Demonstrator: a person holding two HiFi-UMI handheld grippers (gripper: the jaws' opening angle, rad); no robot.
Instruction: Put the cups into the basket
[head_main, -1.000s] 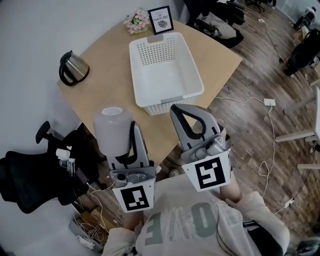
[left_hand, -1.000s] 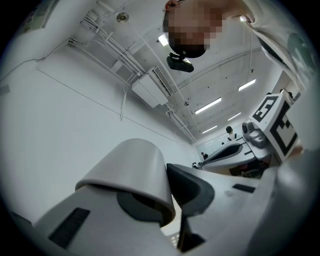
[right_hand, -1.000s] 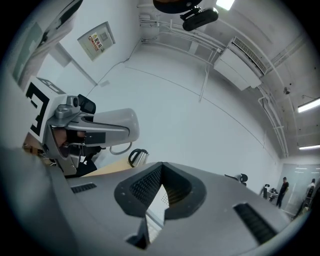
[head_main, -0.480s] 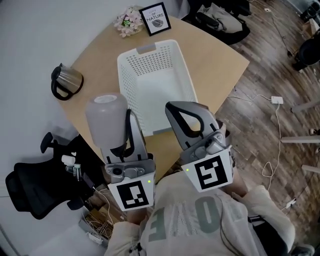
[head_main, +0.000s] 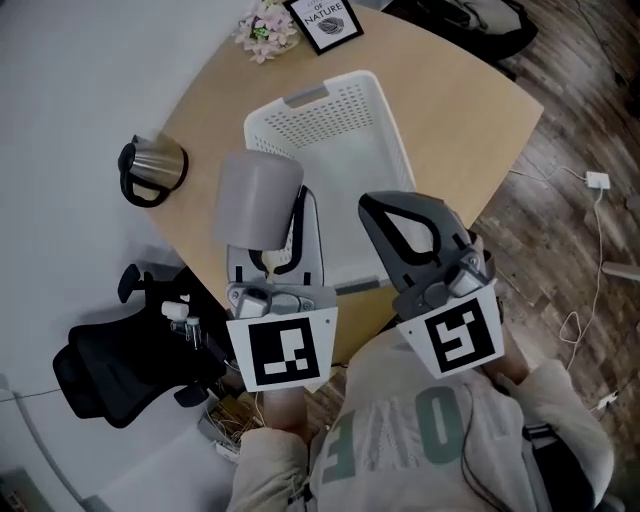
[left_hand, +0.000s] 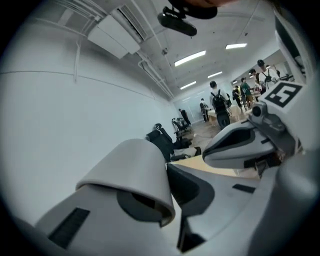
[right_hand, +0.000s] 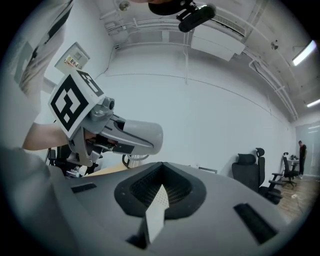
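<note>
Change: my left claw (head_main: 280, 238) with the cup (head_main: 258, 198) has come forward and to the right. Half a second ago the cup sat short of the basket (head_main: 335, 105); now in the head view it overlaps the basket's near-left corner. My right claw (head_main: 392, 215) is about where it was.
Left claw: pinching the cup by its side wall, one jaw each side. The cup's open mouth faces back toward the claw's camera.
Right claw: jaws pressed together, nothing in them.
Cup vs basket: over the corner rim, not down inside; I cannot tell its height above the rim.
Edges: the basket's near rim runs under both claws. The near edge of the table (head_main: 450, 110) lies below the claw bodies.
Open room: bare basket floor shows right of the cup and on toward the far wall. Kettle (head_main: 155, 170) is well apart to the left. Picture frame (head_main: 328, 20) and flowers (head_main: 265, 25) are beyond the basket's far end.
</note>
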